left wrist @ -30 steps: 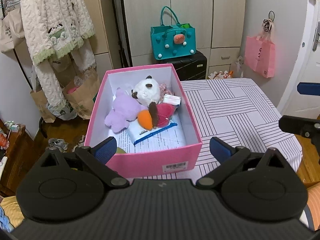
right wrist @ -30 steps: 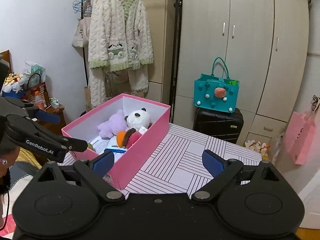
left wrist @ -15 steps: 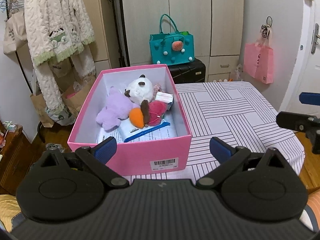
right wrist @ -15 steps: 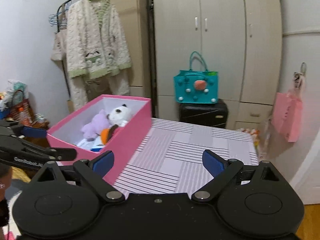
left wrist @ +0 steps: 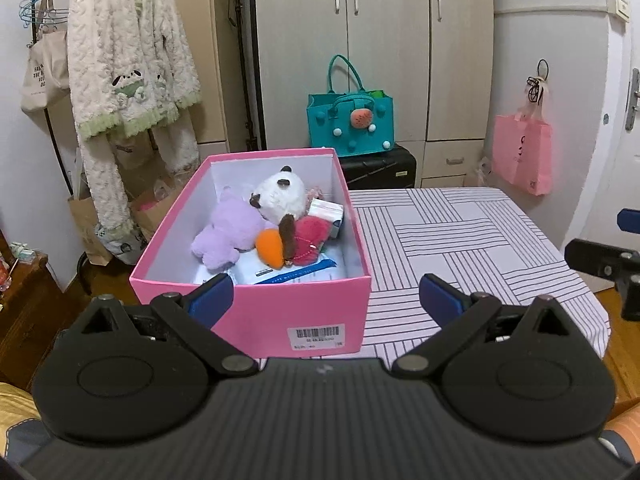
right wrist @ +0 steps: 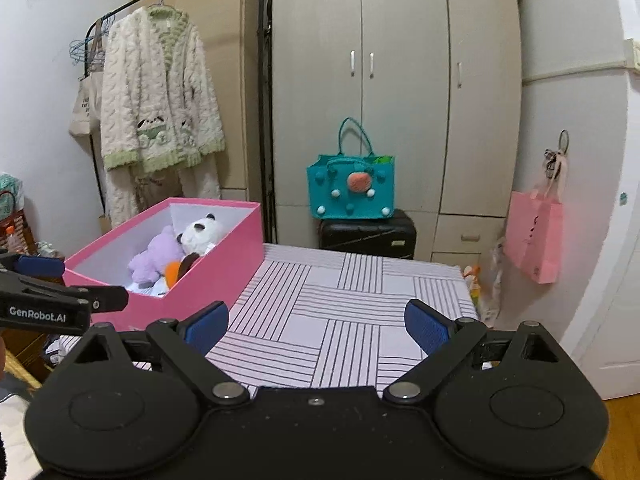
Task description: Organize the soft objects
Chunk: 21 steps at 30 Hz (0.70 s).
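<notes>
A pink box (left wrist: 256, 312) stands on the left side of the striped table (left wrist: 460, 248); it also shows in the right wrist view (right wrist: 216, 268). Inside lie a panda plush (left wrist: 280, 196), a purple plush (left wrist: 228, 232), an orange and red plush (left wrist: 288, 240) and a white and blue packet (left wrist: 296, 272). My left gripper (left wrist: 324, 296) is open and empty, in front of the box's near wall. My right gripper (right wrist: 316, 324) is open and empty, over the table's near edge, to the right of the box.
A teal bag (left wrist: 352, 124) sits on a black suitcase (left wrist: 380, 166) before the wardrobe. A pink bag (left wrist: 524, 156) hangs at the right wall. A fluffy white robe (left wrist: 128, 80) hangs on a rack at the left. Paper bags (left wrist: 92, 224) stand on the floor.
Both grippers have pulled back and risen from the box; the right one has swung right, so the box sits further left in its view. Both stay open.
</notes>
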Each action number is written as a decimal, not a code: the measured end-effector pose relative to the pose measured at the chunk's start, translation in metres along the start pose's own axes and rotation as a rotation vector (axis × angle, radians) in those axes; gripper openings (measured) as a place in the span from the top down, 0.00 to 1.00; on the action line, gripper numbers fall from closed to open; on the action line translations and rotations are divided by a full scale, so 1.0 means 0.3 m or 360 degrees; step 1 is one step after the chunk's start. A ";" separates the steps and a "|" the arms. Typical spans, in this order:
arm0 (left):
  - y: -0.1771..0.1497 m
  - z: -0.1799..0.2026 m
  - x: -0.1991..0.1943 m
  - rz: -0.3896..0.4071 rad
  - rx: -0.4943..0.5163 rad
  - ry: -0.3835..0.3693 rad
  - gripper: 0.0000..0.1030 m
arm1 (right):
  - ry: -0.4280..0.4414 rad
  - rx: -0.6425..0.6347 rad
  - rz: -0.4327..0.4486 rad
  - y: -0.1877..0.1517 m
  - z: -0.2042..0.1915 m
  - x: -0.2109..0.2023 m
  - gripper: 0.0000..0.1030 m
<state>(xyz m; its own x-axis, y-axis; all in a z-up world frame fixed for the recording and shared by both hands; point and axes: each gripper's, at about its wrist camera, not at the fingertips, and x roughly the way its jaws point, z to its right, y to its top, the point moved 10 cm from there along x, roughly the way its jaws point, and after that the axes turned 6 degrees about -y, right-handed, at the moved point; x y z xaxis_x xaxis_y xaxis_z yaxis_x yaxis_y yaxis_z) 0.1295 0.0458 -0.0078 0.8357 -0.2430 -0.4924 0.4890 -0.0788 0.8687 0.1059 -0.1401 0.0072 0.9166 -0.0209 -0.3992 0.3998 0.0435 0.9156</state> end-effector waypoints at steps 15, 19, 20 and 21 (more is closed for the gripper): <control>-0.015 -0.025 -0.026 0.0050 -0.0056 0.0114 0.02 | -0.0026 0.0098 0.0016 -0.037 -0.007 -0.002 0.06; -0.010 -0.035 -0.028 0.0042 -0.0044 0.0134 0.02 | -0.0027 0.0120 0.0001 -0.048 -0.011 -0.001 0.06; -0.010 -0.038 -0.027 0.0039 -0.0042 0.0137 0.02 | -0.0031 0.0123 -0.0003 -0.050 -0.012 0.001 0.06; -0.011 -0.039 -0.026 0.0039 -0.0041 0.0137 0.02 | -0.0034 0.0124 -0.0006 -0.053 -0.012 0.002 0.06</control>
<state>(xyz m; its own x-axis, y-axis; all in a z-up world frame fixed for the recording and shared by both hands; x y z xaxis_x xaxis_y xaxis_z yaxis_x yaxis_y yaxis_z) 0.1243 0.0592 -0.0073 0.8652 -0.1605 -0.4750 0.4738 -0.0486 0.8793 0.1001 -0.1373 -0.0078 0.9145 -0.0421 -0.4025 0.4012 -0.0344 0.9153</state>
